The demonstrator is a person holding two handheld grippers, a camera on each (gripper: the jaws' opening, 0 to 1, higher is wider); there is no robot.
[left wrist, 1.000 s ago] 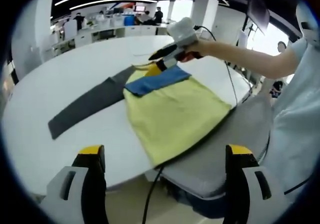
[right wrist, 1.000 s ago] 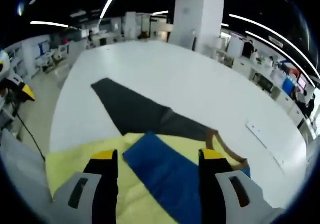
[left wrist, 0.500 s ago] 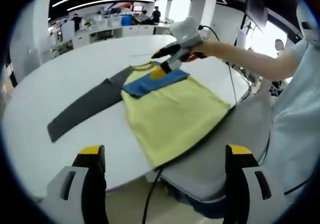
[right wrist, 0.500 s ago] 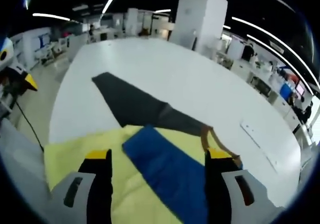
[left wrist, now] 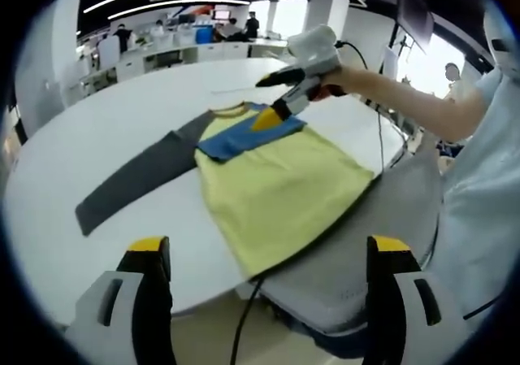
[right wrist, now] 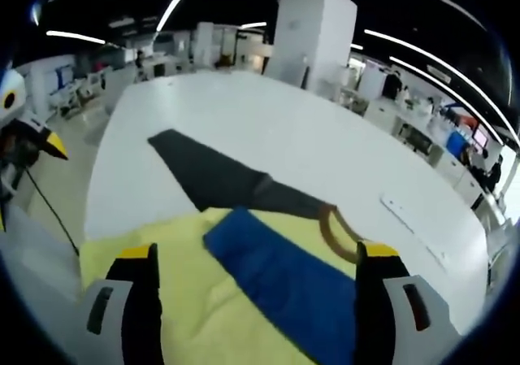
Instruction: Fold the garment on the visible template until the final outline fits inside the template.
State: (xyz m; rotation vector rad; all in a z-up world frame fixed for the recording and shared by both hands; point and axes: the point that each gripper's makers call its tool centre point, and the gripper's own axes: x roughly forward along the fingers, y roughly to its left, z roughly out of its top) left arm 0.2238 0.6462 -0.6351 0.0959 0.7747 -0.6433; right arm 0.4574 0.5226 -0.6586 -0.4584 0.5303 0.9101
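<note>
A yellow garment point(left wrist: 276, 186) lies on the white table point(left wrist: 106, 129), its blue sleeve point(left wrist: 236, 137) folded across the chest and its grey sleeve point(left wrist: 134, 178) stretched out to the left. A person's hand holds my right gripper point(left wrist: 270, 101) open just above the blue sleeve near the collar. In the right gripper view the blue sleeve point(right wrist: 276, 275) lies below and between the spread jaws of the right gripper point(right wrist: 257, 253), with the brown collar point(right wrist: 335, 228) and the grey sleeve point(right wrist: 203, 174) beyond. My left gripper point(left wrist: 269, 245) hangs open off the table's near edge, holding nothing.
A grey sheet point(left wrist: 366, 243) lies under the garment's hem and runs past the table's edge. A black cable point(left wrist: 244, 324) hangs below that edge. The person's arm point(left wrist: 406, 97) reaches in from the right. Desks and people stand far behind the table.
The right gripper's jaws have spread wider apart, and it has drifted slightly up and right over the blue sleeve. The left gripper has stayed put.
</note>
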